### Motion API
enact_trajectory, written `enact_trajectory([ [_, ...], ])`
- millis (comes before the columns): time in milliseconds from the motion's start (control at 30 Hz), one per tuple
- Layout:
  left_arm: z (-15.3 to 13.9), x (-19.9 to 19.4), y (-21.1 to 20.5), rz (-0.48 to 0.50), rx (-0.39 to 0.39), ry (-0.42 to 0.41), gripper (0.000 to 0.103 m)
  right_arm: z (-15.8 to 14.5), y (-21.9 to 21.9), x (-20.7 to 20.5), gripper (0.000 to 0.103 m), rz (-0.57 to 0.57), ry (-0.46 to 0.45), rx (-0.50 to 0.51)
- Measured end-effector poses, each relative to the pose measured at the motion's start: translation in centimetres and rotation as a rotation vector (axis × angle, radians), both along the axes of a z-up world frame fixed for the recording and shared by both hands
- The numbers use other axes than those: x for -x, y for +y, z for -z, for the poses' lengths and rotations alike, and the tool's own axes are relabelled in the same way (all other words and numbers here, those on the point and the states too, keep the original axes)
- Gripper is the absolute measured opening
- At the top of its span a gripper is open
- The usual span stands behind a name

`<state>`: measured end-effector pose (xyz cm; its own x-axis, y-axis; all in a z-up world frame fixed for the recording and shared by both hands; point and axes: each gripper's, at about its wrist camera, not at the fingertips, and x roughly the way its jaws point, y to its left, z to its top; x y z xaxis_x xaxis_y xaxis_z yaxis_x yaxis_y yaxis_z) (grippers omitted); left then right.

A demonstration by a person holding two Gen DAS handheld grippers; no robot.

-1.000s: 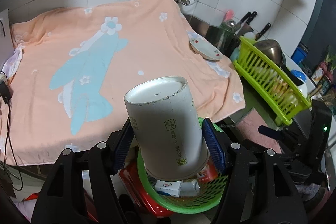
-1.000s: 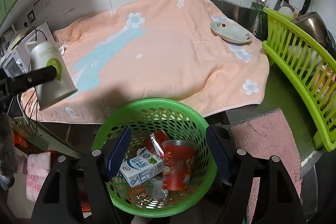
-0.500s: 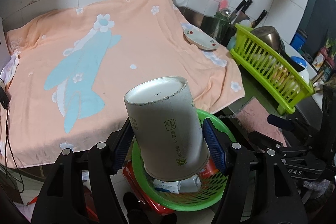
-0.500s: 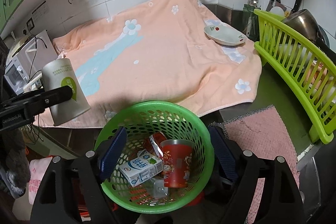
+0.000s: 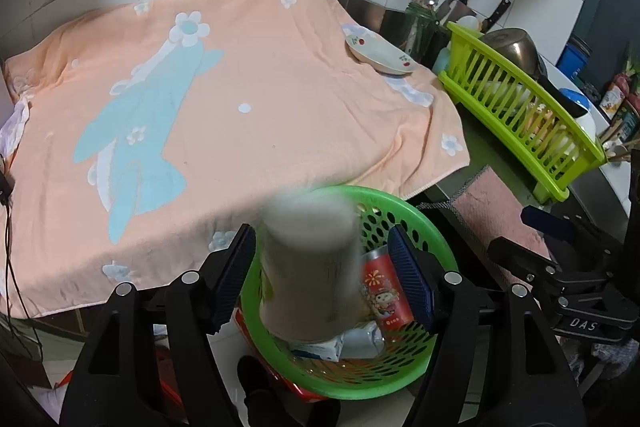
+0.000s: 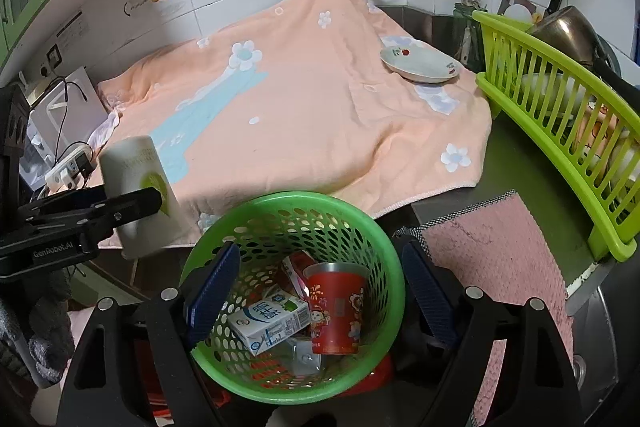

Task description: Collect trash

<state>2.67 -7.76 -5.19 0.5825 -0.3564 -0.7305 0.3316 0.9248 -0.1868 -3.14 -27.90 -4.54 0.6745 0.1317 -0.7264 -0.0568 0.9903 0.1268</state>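
A grey paper cup [image 5: 308, 263] shows blurred between the open fingers of my left gripper [image 5: 322, 273], over a green basket [image 5: 424, 223]. In the right wrist view the cup [image 6: 138, 187] sits beside my left gripper's finger [image 6: 120, 207], left of the basket [image 6: 288, 203]. The basket holds a red cup [image 6: 338, 311], a milk carton [image 6: 270, 321] and other wrappers. My right gripper [image 6: 314, 295] is open, with its fingers on either side of the basket.
A peach towel [image 6: 304, 107] covers the counter, with a white dish [image 6: 420, 65] on it. A lime dish rack [image 6: 560, 115] and a pink cloth [image 6: 500, 259] lie at right. Cables and a white appliance [image 6: 60, 123] are at left.
My left gripper has opened and the paper cup has slipped down between its fingers, blurred by motion. The left gripper moved right, over the basket.
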Motion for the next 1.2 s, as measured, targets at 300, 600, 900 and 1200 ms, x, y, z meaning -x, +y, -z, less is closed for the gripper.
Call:
enact_trajectory([
  [300, 0.0, 0.1, -0.5, 0.012, -0.008, -0.001, 0.077, 0.1, 0.1, 0.1, 0.08, 0.004, 0.001, -0.016],
  [600, -1.0, 0.0, 0.2, -0.017, -0.026, -0.038, 0.086, -0.1, 0.2, 0.2, 0.082, 0.004, -0.005, -0.02],
  [900, -2.9, 0.5, 1.7, -0.07, -0.043, -0.12, 0.098, -0.9, 1.0, 0.1, 0.087, -0.008, -0.015, -0.024],
  [1200, -4.7, 1.3, 2.8, -0.116, -0.101, -0.207, 0.098, -2.0, 2.0, -0.1, 0.09, -0.018, -0.028, -0.011],
])
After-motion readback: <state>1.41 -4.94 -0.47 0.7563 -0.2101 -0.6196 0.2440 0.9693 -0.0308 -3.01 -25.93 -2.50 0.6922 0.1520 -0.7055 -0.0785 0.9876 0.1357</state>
